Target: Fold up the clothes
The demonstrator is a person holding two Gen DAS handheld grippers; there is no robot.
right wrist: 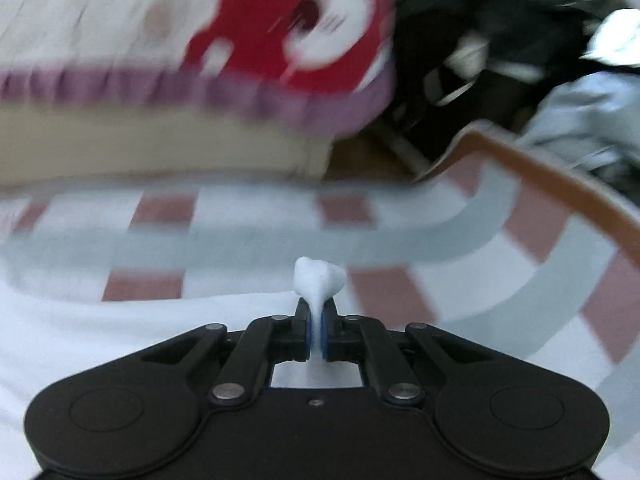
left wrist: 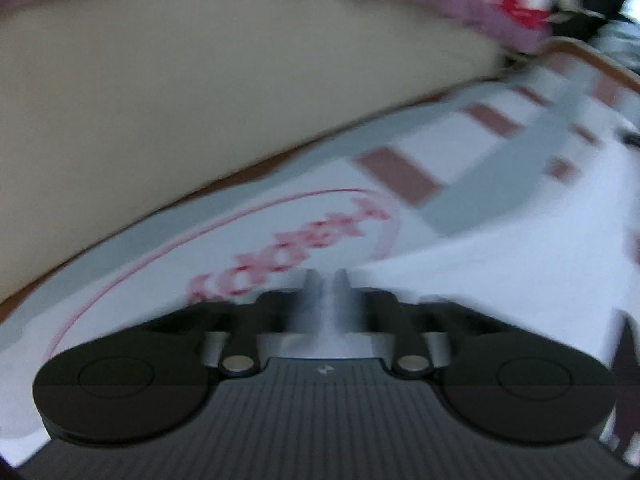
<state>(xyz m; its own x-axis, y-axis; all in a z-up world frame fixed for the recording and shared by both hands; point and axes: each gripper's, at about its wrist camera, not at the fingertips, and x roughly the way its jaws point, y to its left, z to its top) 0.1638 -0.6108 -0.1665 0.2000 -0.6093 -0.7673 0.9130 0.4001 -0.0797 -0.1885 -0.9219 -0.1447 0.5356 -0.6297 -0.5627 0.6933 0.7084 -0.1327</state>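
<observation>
Pinching white garment (right wrist: 120, 320) fold: right gripper (right wrist: 318, 312); left gripper (left wrist: 326, 280) closed, seemingly empty; motion-blurred views.

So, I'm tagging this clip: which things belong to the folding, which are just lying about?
In the job:
white garment, pinched by right gripper
left gripper, fingers shut

Lying about:
checked mat
bed
red plush toy
dark clothes heap
</observation>
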